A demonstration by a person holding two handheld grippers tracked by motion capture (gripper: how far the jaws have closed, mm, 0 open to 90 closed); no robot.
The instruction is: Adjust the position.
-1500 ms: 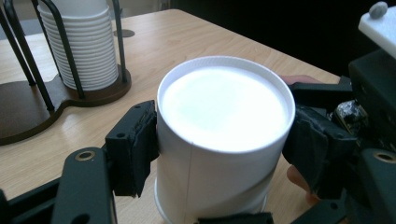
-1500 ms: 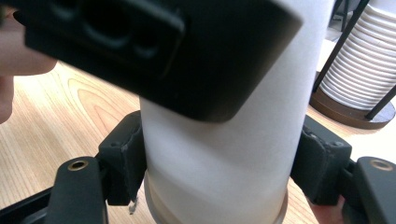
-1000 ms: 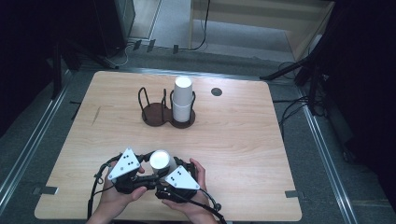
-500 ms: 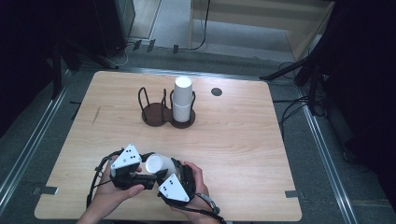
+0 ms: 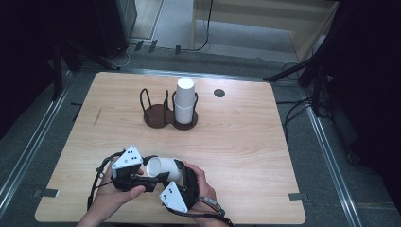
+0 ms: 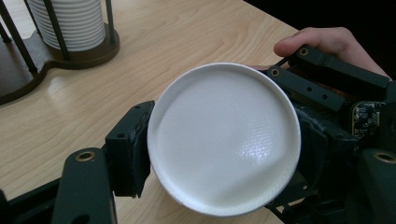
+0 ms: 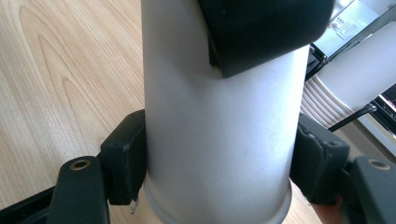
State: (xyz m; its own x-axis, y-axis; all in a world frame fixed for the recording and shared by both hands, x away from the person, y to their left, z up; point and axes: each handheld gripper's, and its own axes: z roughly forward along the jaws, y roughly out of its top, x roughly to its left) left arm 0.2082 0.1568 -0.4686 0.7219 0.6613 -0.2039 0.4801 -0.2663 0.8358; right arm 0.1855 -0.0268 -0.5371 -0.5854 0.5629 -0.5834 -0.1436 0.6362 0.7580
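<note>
A white paper cup [image 5: 165, 168] lies tipped on its side above the table's front edge, held between both grippers. My left gripper [image 5: 144, 176] is shut on its base end; in the left gripper view the cup's round bottom [image 6: 224, 140] faces the camera between the jaws. My right gripper [image 5: 182, 177] is shut across the cup's body [image 7: 219, 140], one pad on each side, the rim nearest the camera. A dark two-ring cup holder [image 5: 156, 117] stands mid-table; its right ring holds a stack of white cups [image 5: 185, 99], its left ring is bare.
The wooden table [image 5: 236, 142] has a small black round spot [image 5: 219, 93] at the back right. Cables and dark equipment stand on the floor beyond the far edge. A thumb [image 6: 322, 39] rests on the right gripper's frame.
The cup stood upright between the grippers a second ago; it now lies tipped on its side. The right gripper has swung down toward the front edge and turned.
</note>
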